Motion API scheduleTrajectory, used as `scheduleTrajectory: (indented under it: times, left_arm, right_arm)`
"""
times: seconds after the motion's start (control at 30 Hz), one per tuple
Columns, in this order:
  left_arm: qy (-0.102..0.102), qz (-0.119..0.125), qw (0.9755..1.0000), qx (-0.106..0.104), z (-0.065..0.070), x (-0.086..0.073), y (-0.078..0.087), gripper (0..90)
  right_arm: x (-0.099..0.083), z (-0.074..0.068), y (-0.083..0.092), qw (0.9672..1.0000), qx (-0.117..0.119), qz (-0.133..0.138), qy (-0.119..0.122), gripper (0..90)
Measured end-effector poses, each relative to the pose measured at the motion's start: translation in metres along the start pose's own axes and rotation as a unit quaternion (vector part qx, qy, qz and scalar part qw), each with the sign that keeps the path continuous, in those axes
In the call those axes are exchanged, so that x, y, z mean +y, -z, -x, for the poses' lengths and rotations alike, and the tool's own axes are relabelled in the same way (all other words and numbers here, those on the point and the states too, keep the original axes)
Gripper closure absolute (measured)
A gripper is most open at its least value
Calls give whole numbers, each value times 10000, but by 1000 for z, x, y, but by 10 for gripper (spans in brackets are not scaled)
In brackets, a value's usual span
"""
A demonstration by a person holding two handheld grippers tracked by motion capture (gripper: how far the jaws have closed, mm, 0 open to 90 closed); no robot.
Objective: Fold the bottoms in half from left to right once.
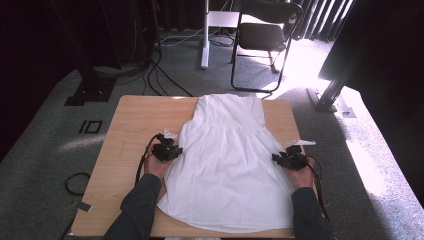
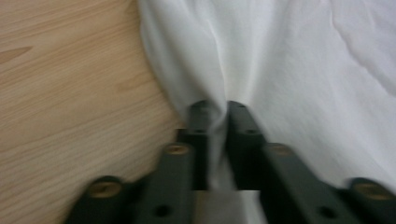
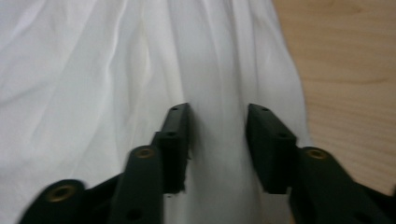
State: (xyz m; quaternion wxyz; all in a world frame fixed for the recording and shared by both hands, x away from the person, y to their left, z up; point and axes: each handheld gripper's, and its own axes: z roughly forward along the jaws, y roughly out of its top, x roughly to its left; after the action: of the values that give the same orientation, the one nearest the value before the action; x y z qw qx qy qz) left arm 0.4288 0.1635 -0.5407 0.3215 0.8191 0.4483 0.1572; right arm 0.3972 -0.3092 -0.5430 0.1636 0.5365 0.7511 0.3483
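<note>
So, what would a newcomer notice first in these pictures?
A white dress lies spread flat on the wooden table, hem toward the person. The left hand-held gripper pinches a fold at its edge, while the right hand-held gripper has its jaws apart over the cloth.

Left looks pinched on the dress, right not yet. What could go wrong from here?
1. The left gripper holds a thin bunched fold of the white dress; pulling may slip it free.
2. The right gripper is open, its fingers straddling flat cloth; closing may catch little, so a lift would be lopsided.
3. The hem lies near the table front edge; dragging could pull it off.
</note>
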Motion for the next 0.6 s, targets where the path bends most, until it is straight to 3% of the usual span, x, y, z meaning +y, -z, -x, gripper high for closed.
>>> scheduleTrajectory:
  times: [0.03, 0.07, 0.13, 0.27, 0.47, 0.53, 0.6]
  left_arm:
    - [0, 0, 10000, 0, 0, 0, 0, 881]
    - [35, 13, 10000, -46, -1, -4, 4, 891]
    - [32, 37, 9999, -99, -4, -12, 11, 896]
    - [70, 111, 9996, -257, -5, -29, 24, 897]
    - [-99, 105, 9987, -484, 15, -81, 67, 896]
    - [-59, 138, 9985, -527, 19, -99, 81, 895]
    - [-1, 142, 9984, -545, 20, -104, 86, 894]
  right_arm:
    - [0, 0, 0, 10000, 0, 0, 0, 679]
    - [-5, 1, 0, 10000, -18, -63, -21, 795]
    - [-10, 2, 5, 9999, -5, -53, -86, 867]
    - [-18, 4, 15, 9997, 81, -54, -240, 882]
    - [-57, -15, 45, 9993, 289, -191, -143, 881]
    - [-72, -23, 56, 9987, 429, -191, -177, 879]
    - [-80, -27, 63, 9985, 492, -188, -169, 878]
